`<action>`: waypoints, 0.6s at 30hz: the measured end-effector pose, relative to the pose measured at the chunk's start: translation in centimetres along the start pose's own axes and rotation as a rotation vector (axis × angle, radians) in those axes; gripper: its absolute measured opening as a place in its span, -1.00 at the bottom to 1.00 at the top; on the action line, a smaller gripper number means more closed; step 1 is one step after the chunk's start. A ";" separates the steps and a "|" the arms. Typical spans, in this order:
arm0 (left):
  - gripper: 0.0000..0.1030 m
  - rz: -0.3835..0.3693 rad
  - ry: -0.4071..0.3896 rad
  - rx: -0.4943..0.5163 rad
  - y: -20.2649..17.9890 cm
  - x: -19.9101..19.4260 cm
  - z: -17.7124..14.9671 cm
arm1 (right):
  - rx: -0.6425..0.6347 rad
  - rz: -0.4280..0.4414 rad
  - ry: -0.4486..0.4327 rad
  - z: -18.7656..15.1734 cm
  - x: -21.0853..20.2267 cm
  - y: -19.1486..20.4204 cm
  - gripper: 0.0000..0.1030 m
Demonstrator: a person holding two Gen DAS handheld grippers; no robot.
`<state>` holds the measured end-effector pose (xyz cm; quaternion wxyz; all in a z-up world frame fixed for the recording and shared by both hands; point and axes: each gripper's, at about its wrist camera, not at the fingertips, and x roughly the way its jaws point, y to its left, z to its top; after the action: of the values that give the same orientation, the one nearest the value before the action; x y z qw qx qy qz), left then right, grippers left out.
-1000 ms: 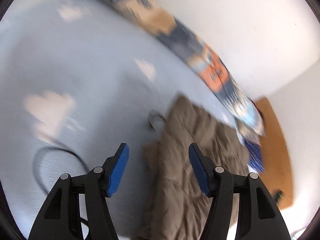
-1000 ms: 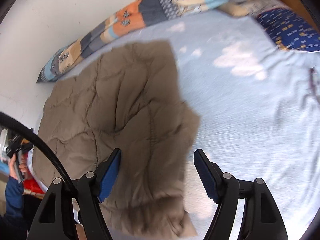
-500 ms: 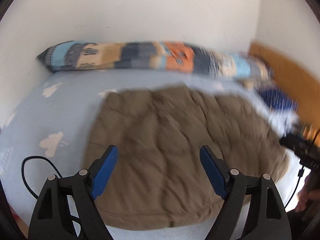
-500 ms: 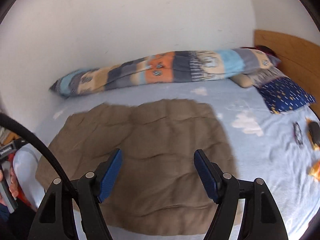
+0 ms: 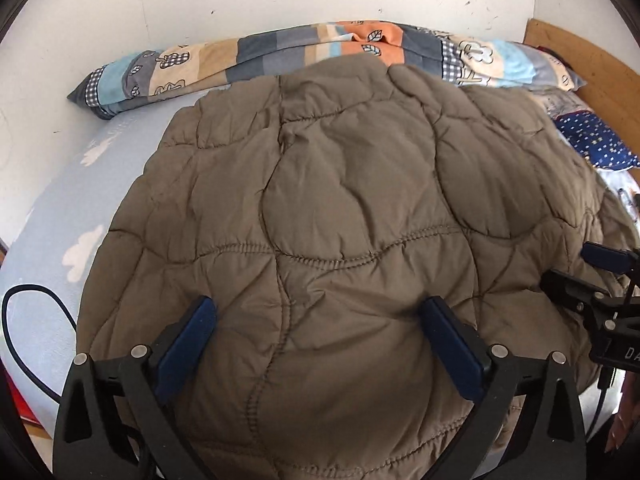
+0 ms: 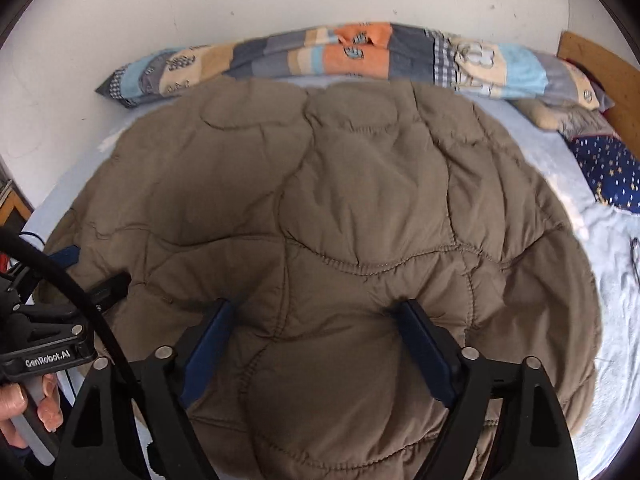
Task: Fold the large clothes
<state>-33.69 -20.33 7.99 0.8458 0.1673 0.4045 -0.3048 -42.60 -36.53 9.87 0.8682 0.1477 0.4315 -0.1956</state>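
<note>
A large brown quilted jacket [image 5: 340,208] lies spread flat on the light blue bed; it also fills the right wrist view [image 6: 320,208]. My left gripper [image 5: 320,312] is open, its blue pads wide apart over the jacket's near edge, left of centre. My right gripper [image 6: 318,312] is open too, over the near edge further right. The jacket bulges between both pairs of fingers; neither pair is closed on it. The right gripper's tip also shows at the right edge of the left wrist view [image 5: 604,260].
A long patchwork pillow [image 5: 320,52] lies along the back wall. A dark blue starred pillow [image 6: 608,164] and the wooden headboard [image 6: 600,68] are at the right. A black cable [image 5: 36,312] loops on the sheet at the left. Glasses [image 6: 634,256] lie at the far right.
Both grippers have swung round to face the wall and dropped low over the jacket's near edge. The jacket now fills both views. Both stay open.
</note>
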 end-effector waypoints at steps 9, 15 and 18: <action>1.00 0.027 -0.001 0.006 -0.4 1.2 -0.2 | -0.028 -0.040 0.062 0.3 2.7 0.7 0.90; 1.00 0.026 -0.002 0.005 -0.4 1.1 -0.2 | -0.033 -0.044 0.063 0.2 2.8 1.0 0.93; 1.00 0.026 -0.006 0.006 -0.5 1.0 -0.3 | -0.038 -0.041 0.067 0.3 2.7 0.9 0.93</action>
<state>-33.68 -20.95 7.04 0.8506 0.1741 0.3987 -0.2953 -40.51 -36.43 7.95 0.8517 0.1290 0.4669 -0.2001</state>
